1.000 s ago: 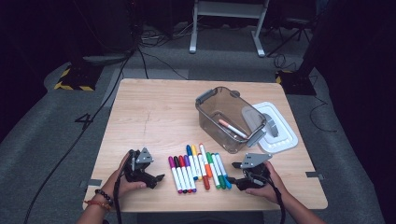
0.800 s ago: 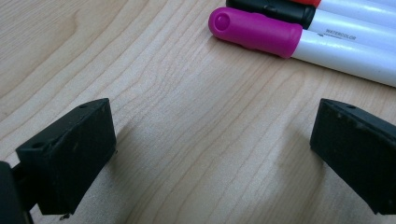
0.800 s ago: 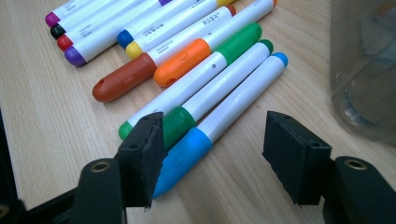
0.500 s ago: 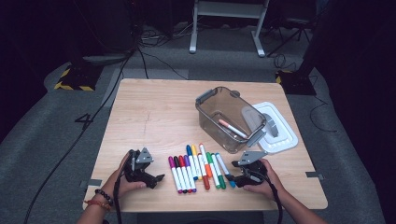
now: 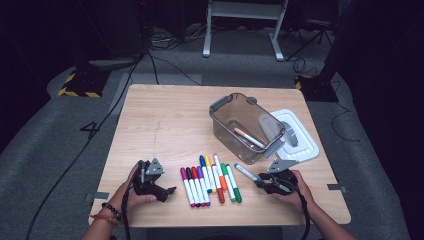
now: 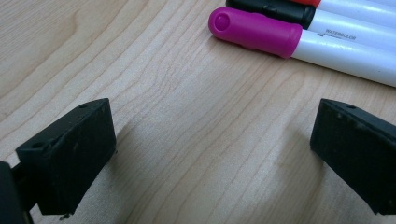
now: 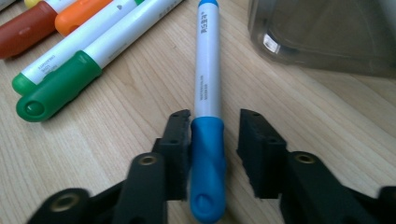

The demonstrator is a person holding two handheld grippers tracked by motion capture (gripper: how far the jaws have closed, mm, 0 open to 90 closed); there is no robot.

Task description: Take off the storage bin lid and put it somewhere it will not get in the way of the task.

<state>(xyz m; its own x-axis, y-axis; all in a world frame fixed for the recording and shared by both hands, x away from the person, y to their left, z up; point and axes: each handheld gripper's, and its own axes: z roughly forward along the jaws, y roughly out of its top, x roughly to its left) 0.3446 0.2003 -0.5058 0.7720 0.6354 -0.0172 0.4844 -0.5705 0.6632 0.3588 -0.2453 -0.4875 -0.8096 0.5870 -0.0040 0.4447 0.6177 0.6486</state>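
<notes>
A blue-capped white marker (image 5: pixel 247 172) lies slanted on the table, a little right of a row of several coloured markers (image 5: pixel 210 180). My right gripper (image 5: pixel 260 180) points at its cap end. In the right gripper view the blue cap (image 7: pixel 207 154) sits between the jaws of my right gripper (image 7: pixel 214 123). The jaws have just been closing: one pad touches the cap and a narrow gap is left at the other. My left gripper (image 5: pixel 170 192) rests left of the row, wide open over bare wood (image 6: pixel 210 140), with a magenta-capped marker (image 6: pixel 254 32) just beyond it.
A clear plastic bin (image 5: pixel 245 125) stands behind the row with one marker (image 5: pixel 248 137) inside. Its white lid (image 5: pixel 300 142) lies to the right of it. A green-capped marker (image 7: pixel 58 91) lies left of the blue one. The wooden table (image 5: pixel 160 130) is bare at the left.
The right gripper's jaws have narrowed around the blue marker's cap. That marker now lies slanted and apart from the row's right end. The left gripper has stayed put.
</notes>
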